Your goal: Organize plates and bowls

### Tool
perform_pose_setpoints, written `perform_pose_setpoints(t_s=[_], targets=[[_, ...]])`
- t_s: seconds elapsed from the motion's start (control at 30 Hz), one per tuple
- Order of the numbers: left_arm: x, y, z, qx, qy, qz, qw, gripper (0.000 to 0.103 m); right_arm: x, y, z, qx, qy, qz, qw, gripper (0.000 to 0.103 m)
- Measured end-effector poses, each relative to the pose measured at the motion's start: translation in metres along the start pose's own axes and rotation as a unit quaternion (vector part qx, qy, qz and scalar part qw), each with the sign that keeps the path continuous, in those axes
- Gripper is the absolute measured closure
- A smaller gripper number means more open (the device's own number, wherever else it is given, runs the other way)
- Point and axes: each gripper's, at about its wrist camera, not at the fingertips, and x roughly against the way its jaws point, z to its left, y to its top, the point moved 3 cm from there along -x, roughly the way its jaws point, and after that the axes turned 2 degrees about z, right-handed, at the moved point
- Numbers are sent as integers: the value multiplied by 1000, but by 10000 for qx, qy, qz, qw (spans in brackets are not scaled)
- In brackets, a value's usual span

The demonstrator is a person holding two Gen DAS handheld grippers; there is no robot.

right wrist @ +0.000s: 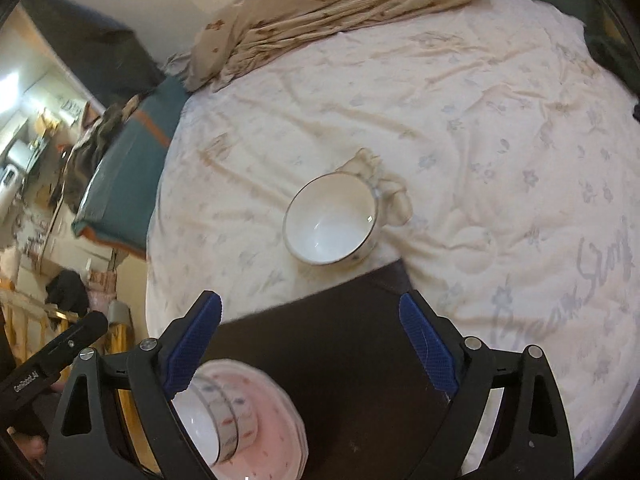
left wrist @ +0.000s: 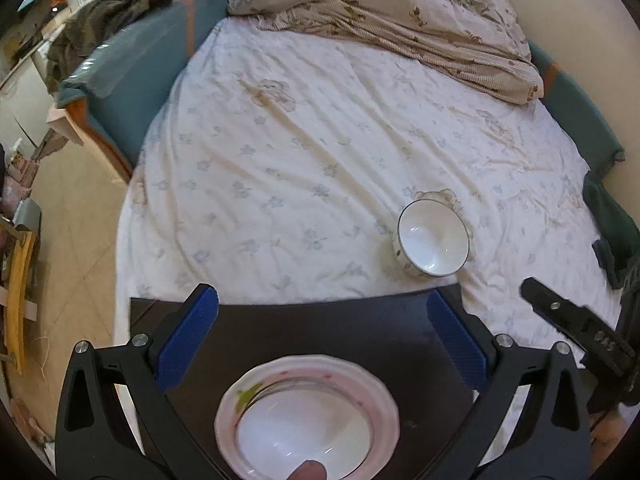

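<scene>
Mostly done, by my reading: white bowls with blue-and-red flecks point(right wrist: 218, 420) sit nested on the pink scalloped plates point(right wrist: 276, 432), stacked on the dark rectangular board point(right wrist: 340, 344) at the bed's near edge. One white grey-rimmed bowl point(right wrist: 332, 220) lies apart on the floral bedsheet point(right wrist: 500, 140), just beyond the board's far edge. Left gripper point(left wrist: 322, 344) and right gripper point(right wrist: 312, 344) both spread wide, holding nothing. Open sheet all round the loose bowl; crumpled beige blanket point(right wrist: 320, 12) well clear.
</scene>
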Motion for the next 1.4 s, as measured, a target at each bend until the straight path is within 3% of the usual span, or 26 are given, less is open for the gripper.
perform_pose_setpoints(t_s=[0.17, 0.33, 0.67, 0.83, 1.0, 1.07, 1.17, 1.4], targets=[[-32, 23, -15, 126, -132, 327, 9993, 0, -2, 26, -36, -1008, 465, -124, 9937, 10], [-70, 37, -34, 75, -187, 632, 9978, 2, -18, 44, -50, -1175, 302, -132, 9925, 11], [-149, 41, -78, -207, -285, 1246, 9916, 37, -87, 46, -63, -1369, 155, 653, 9883, 40], [-176, 36, -86, -308, -222, 1387, 9896, 44, -115, 42, -66, -1386, 50, 902, 9862, 51], [-198, 33, -90, -419, -101, 1613, 9860, 68, -132, 36, -67, -1491, 31, 1107, 9826, 66], [-205, 31, -91, -399, -106, 1754, 9836, 90, -135, 36, -66, -1495, -29, 1126, 9823, 74], [-213, 29, -95, -306, -123, 1940, 9805, 93, -131, 36, -69, -1678, 25, 1002, 9807, 87], [-228, 22, -104, -420, -46, 2147, 9758, 95, -142, 38, -75, -1704, -63, 1137, 9788, 87]])
